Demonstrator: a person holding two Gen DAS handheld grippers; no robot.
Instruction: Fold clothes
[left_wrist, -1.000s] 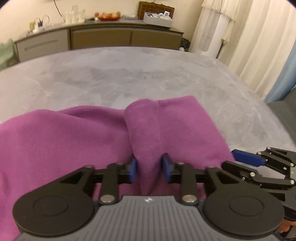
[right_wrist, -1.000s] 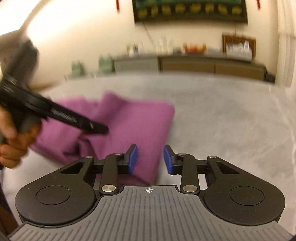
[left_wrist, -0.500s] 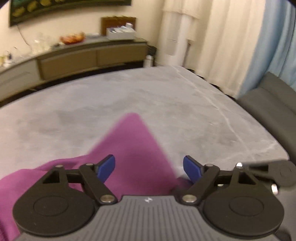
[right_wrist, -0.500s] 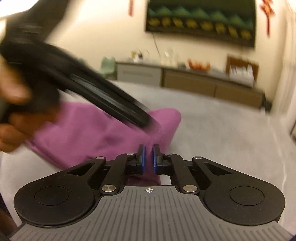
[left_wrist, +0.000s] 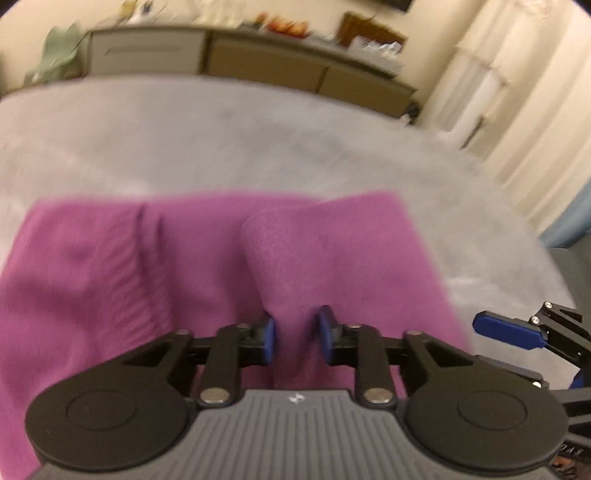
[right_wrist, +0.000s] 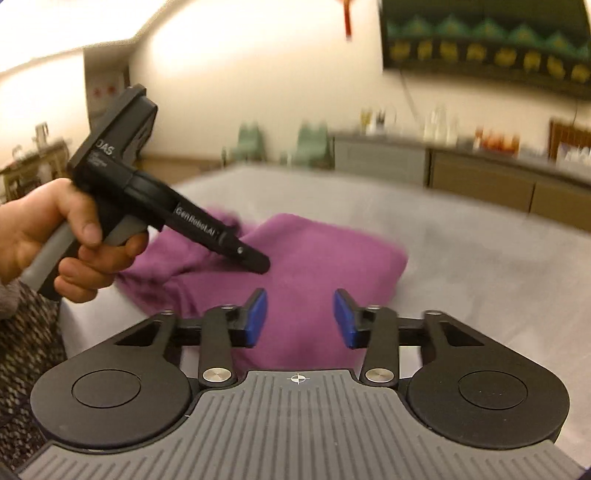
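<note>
My left gripper (left_wrist: 294, 334) is pinched down on a raised ridge of the purple garment (left_wrist: 207, 266), which lies bunched and partly doubled over on the grey table (left_wrist: 258, 140). My right gripper (right_wrist: 300, 318) hangs spread wide over the garment's near edge with nothing between its blue pads (right_wrist: 256, 316). To do this fold well, I judge I should seat the right pads on that near edge level with the left pinch before lifting. Both views are smeared, so I would slow down and carry both sides over together, keeping the crease straight.
</note>
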